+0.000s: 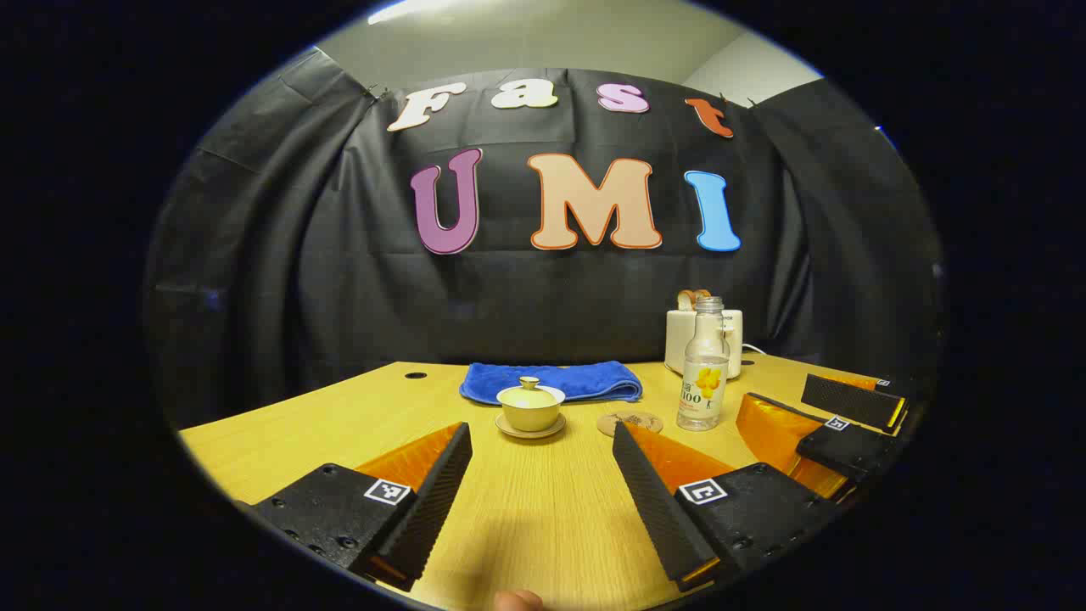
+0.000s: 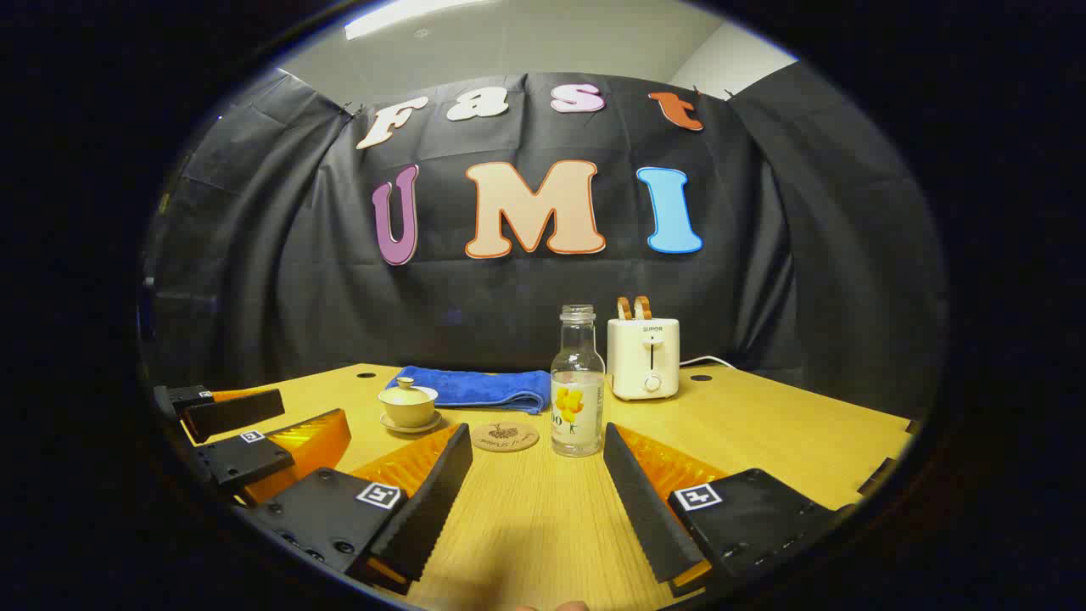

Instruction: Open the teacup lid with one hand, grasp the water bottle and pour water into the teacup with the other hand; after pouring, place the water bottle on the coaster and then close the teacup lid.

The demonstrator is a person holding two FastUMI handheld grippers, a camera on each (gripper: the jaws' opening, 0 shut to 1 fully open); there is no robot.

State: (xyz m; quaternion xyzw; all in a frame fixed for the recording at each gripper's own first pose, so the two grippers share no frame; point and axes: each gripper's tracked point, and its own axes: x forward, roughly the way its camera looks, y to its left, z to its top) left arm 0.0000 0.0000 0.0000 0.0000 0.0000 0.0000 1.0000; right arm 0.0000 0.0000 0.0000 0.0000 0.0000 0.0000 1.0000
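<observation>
A cream teacup with its lid on sits on a saucer straight ahead of my left gripper, which is open and well short of it. A clear water bottle without a cap stands to the right of the round coaster. In the right gripper view the bottle stands just ahead of my open right gripper, the coaster lies left of it, and the lidded teacup is farther left. Nothing is between either pair of fingers.
A folded blue towel lies behind the teacup. A white toaster with bread in it stands at the back, its cord trailing right. The right gripper shows at the right edge of the wooden table; the left gripper shows at the left.
</observation>
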